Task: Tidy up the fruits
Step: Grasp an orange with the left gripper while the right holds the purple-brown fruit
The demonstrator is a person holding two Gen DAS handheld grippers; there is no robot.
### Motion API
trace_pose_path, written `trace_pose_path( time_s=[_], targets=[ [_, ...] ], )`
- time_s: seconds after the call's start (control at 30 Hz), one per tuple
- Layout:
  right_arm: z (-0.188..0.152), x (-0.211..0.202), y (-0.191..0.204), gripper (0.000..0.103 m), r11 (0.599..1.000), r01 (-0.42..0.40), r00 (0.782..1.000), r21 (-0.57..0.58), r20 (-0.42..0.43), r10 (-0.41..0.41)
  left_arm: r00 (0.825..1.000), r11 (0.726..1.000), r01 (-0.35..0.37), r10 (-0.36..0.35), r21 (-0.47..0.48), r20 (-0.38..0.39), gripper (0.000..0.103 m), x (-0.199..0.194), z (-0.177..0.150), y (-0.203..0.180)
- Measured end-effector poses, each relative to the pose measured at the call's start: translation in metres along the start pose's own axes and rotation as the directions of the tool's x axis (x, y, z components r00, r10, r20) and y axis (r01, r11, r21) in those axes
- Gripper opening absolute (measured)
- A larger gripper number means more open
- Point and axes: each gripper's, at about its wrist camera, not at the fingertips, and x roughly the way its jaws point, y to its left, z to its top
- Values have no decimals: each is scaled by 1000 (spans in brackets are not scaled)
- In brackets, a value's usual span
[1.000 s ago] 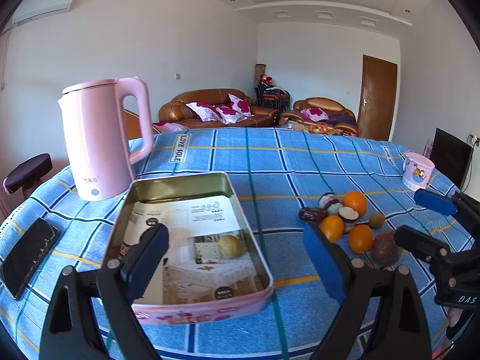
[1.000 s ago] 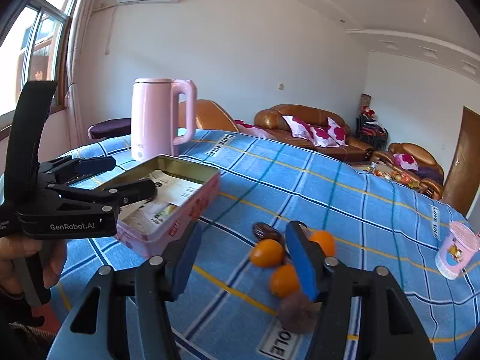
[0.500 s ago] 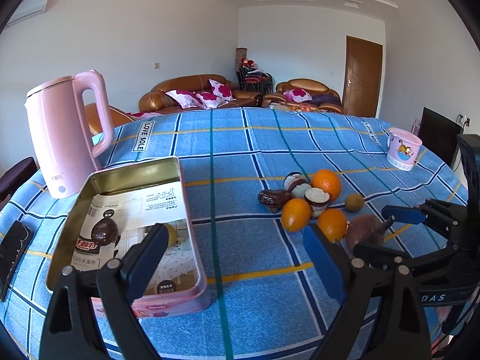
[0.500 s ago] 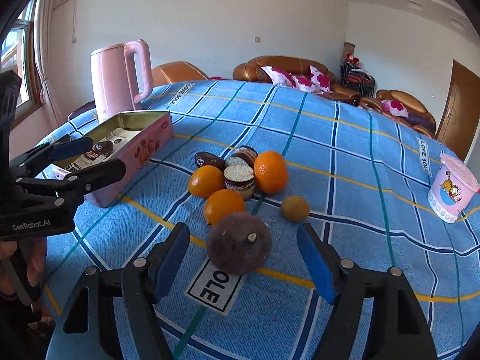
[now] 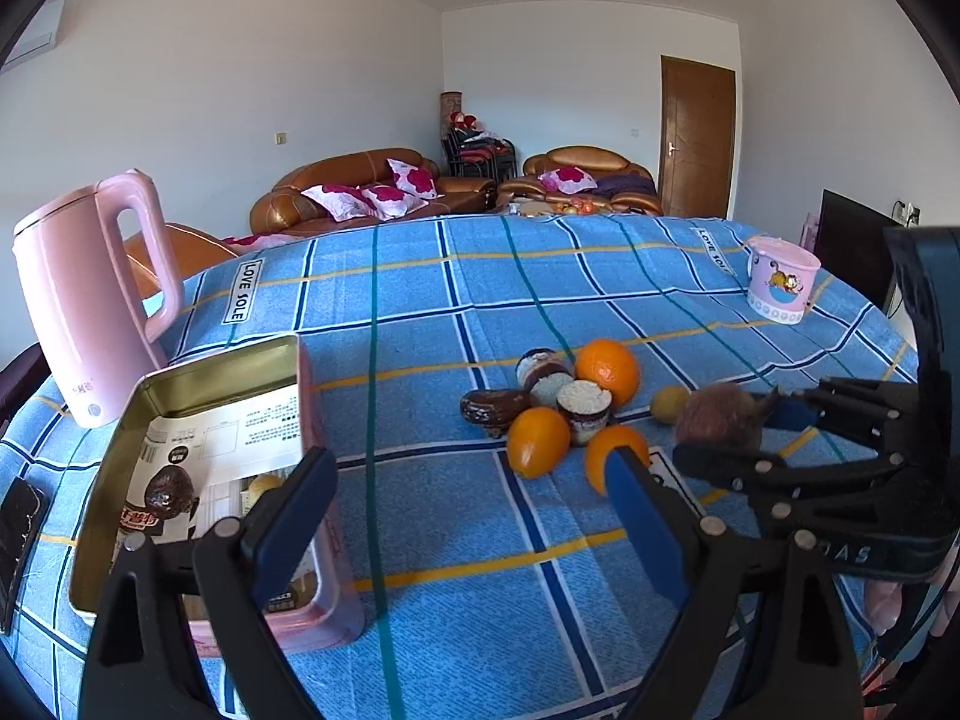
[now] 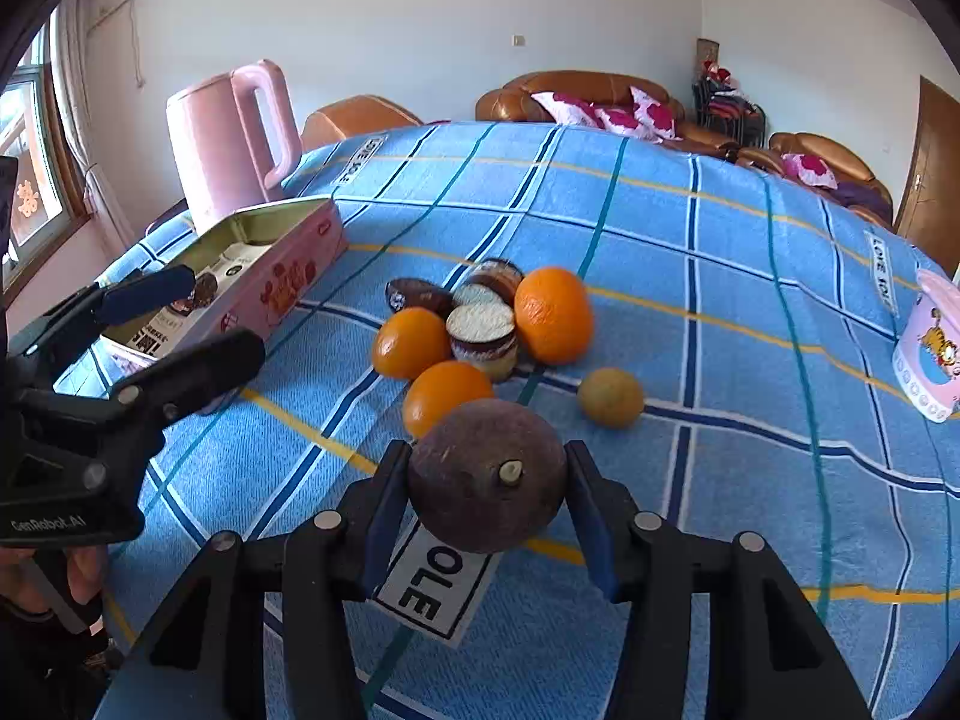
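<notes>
Left wrist view: left claw [image 5: 471,519] gapes empty above the tabletop [image 5: 540,300], beside the pink tin [image 5: 216,372]. Right wrist view: right claw [image 6: 487,510] clamps the brown fruit [image 6: 487,474] near three oranges [image 6: 552,315].

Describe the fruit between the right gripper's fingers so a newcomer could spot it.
On the blue plaid tablecloth, right of the pink rectangular tin, lies a fruit cluster. Nearest the camera, between the right gripper fingers, sits a round dull purple-brown fruit. Its neighbours are glossy oranges; it alone is dark, matte and stubby-stemmed.
</notes>
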Motion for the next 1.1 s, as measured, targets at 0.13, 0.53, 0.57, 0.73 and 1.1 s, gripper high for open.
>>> trace_pose_path(
  time_s=[0.13,0.53,0.57,0.73,1.1],
  targets=[
    [8,-10,-16,53,995,93,994,42,52,-95,999,999,32,-32,23,-25,83,12,4,-17],
    [6,-3,-49,53,979,158,985,132,52,-166,974,988,146,-135,49,-180,51,55,9,-60],
    [6,-3,-49,53,979,155,985,132,52,-163,972,988,144,-131,53,-195,50,59,9,-62],
    [5,-2,-50,53,981,137,988,137,50,-145,953,986,158,-139,51,-269,40,73,5,-67],
    [2,-10,-52,53,984,110,988,142,92,-124,967,988,152,-149,-4,-207,36,62,7,-55]
  ],
)
